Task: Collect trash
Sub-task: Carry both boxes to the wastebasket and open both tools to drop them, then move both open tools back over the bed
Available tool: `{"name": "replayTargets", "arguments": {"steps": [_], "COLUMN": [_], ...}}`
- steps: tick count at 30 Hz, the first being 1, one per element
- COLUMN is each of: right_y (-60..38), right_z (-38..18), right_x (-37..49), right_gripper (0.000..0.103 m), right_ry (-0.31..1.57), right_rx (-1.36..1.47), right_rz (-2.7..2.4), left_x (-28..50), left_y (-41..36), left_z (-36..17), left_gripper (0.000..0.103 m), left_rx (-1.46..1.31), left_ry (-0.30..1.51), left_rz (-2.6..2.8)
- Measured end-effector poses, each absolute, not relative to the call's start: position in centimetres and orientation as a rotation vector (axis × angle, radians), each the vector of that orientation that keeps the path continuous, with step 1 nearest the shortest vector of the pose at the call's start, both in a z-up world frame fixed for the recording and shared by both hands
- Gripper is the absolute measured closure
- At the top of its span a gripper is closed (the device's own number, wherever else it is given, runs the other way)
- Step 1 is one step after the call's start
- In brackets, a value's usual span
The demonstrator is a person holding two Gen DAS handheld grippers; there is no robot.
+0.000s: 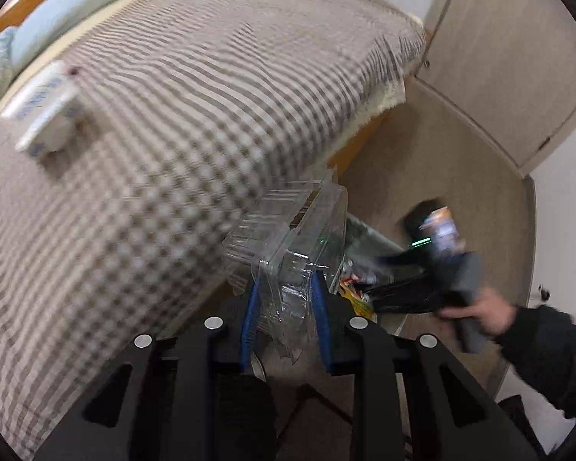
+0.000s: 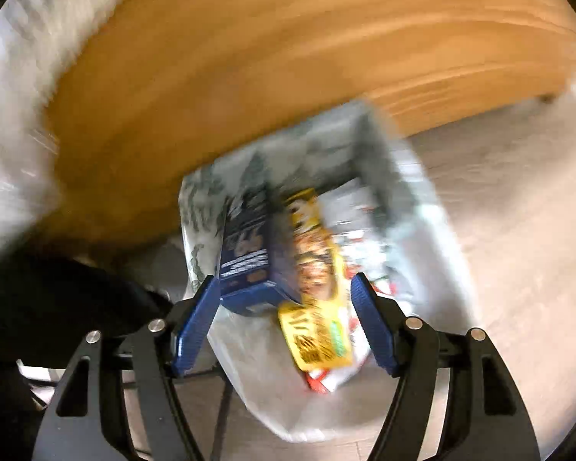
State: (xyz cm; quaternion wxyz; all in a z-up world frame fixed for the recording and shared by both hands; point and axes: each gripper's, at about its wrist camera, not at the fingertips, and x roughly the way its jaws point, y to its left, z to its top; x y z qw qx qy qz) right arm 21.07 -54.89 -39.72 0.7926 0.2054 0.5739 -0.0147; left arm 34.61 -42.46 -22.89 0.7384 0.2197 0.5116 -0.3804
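Observation:
My left gripper point(image 1: 286, 288) is shut on a clear plastic clamshell container point(image 1: 292, 238), held above the bed's edge and the floor. My right gripper point(image 2: 284, 288) is open over a white plastic trash bag point(image 2: 326, 253) on the floor. The bag holds a dark blue box point(image 2: 247, 253), a yellow snack wrapper point(image 2: 315, 280) and red-and-white wrappers point(image 2: 359, 242). The blue box lies just beyond my left fingertip; I cannot tell if it touches. The right gripper also shows in the left wrist view point(image 1: 441, 265), held by a hand. The right wrist view is blurred.
A bed with a checked brown-and-white blanket point(image 1: 172, 134) fills the left. A white tissue pack point(image 1: 44, 105) lies on it near pale blue pillows point(image 1: 76, 0). The wooden bed frame point(image 2: 268, 57) is beside the bag. A beige cabinet point(image 1: 510, 57) stands at the right.

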Motion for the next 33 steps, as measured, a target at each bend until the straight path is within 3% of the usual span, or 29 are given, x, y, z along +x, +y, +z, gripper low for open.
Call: {"name": "replayTargets", "arguments": {"steps": [3,15,17,18,19,33], "right_y": [-56.9,-59.0,-58.5,-58.2,-57.9,-57.3], "right_z": [-37.4,-37.8,-37.9,-37.8,-37.7,-36.5], "right_x": [17.4,9.3,9.7,10.0,10.1,11.5], "right_gripper": [0.026,0.026,0.026,0.026,0.026,0.026], "right_ry": [1.179,1.189,1.197,1.198,1.198,1.216], "right_rx": [0.477,0.634,0.635,0.632,0.628,0.579], "right_rz": [-0.127,-0.274,-0.258,-0.246,-0.237,-0.237], "left_x": [34.7,34.2,34.0,34.0,33.9,34.1], "left_y": [-45.5,-54.9,-55.5,-55.6,-55.4,-51.2], "left_z": [-26.1,-36.6,-37.8,-38.2,-38.4,-31.7], "left_gripper": [0.078,0.075,0.056,0.037,0.030,0.026], "left_rx": [0.544,0.811,0.846,0.864,0.881,0.634], "left_ry": [1.185,1.150,1.127,1.133,1.152,1.177], "left_rz": [-0.879,-0.835,-0.841,-0.839,-0.834,-0.912]}}
